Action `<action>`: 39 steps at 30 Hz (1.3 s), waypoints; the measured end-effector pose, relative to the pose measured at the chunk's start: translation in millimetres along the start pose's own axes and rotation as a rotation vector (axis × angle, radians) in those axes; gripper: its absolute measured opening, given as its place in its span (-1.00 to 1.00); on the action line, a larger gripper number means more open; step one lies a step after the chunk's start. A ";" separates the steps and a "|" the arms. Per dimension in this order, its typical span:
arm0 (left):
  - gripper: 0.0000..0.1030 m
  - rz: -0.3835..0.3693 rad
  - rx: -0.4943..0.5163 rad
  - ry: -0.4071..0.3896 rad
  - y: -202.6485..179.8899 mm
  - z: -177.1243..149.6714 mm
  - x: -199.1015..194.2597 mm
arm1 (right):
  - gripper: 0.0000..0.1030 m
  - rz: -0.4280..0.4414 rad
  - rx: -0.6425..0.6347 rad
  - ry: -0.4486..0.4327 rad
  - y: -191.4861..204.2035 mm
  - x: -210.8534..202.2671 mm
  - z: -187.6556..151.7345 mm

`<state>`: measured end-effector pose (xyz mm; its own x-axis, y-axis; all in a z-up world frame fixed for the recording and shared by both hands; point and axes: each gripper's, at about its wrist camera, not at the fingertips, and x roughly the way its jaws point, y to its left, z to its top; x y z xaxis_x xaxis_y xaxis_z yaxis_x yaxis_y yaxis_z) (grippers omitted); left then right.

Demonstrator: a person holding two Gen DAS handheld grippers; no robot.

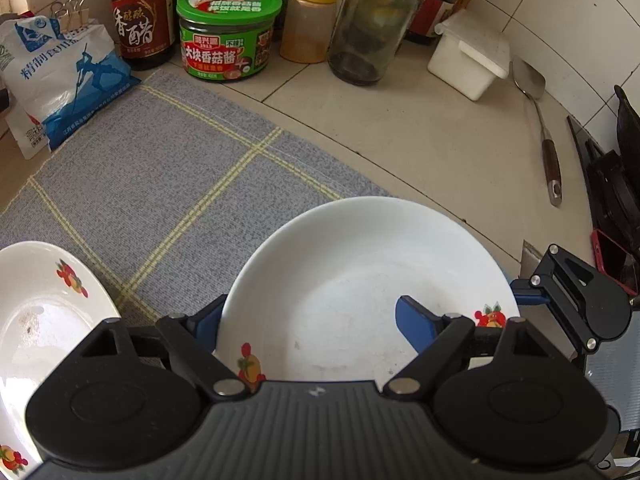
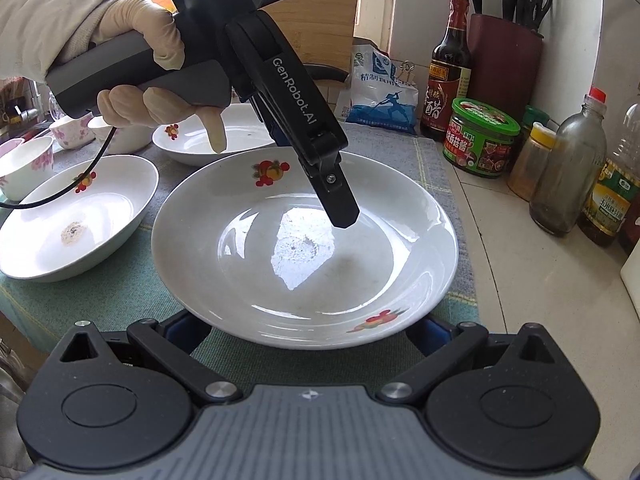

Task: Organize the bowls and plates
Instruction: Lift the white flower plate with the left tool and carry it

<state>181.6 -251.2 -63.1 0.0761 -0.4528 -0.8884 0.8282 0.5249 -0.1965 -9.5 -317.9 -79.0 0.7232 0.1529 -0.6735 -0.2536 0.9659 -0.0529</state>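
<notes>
Here, on a kitchen counter, a white porcelain dish (image 2: 224,216) with fruit motifs on its rim sits on a grey checked cloth (image 1: 160,184), at the centre of a tidying job. A gloved hand (image 2: 152,40) angles the left gripper (image 1: 312,324) steeply down over the dish. Its jaws are spread: one blue pad lies outside the left rim, the other over the bowl of the dish, and neither presses on it. The right gripper (image 2: 308,332) comes in from the near side, also spread, with its fingertips hidden under the near rim. Whether they touch the dish cannot be told.

Two matching dishes wait to the left, one near (image 2: 80,216) and one farther back (image 2: 208,140), with flowered teacups (image 2: 24,164) beyond them. A green-lidded mushroom sauce jar (image 1: 228,32) stands at the far edge of the cloth.

The glazed dish looks rigid, fairly heavy, slippery and likely to chip. The best hold is probably a pinch across the sloping rim, with support from below, before it is stacked on one of the others.
</notes>
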 end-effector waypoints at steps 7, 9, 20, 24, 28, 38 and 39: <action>0.68 0.029 -0.030 -0.044 10.3 27.2 1.5 | 1.00 0.002 -0.042 -0.005 -27.7 14.6 18.2; 0.68 0.034 -0.038 -0.056 14.4 34.7 3.5 | 1.00 0.006 -0.044 -0.005 -37.0 20.8 22.3; 0.68 0.052 -0.065 -0.083 38.1 57.7 27.3 | 1.00 0.019 -0.042 0.016 -71.9 57.9 34.4; 0.68 0.053 -0.079 -0.080 44.0 62.0 36.8 | 1.00 0.016 -0.038 0.023 -76.8 66.9 34.5; 0.68 0.056 -0.076 -0.084 44.8 63.9 41.0 | 1.00 0.013 -0.027 0.028 -80.6 71.3 35.1; 0.68 0.057 -0.081 -0.078 45.7 64.6 45.2 | 1.00 -0.006 -0.019 0.043 -81.1 75.8 34.7; 0.72 0.058 -0.082 -0.078 45.3 64.5 44.6 | 1.00 -0.006 -0.016 0.046 -81.2 75.8 34.8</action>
<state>258.4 -294.1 -84.8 0.1678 -0.4729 -0.8650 0.7730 0.6077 -0.1823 88.3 -377.5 -100.2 0.6947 0.1374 -0.7061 -0.2597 0.9633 -0.0681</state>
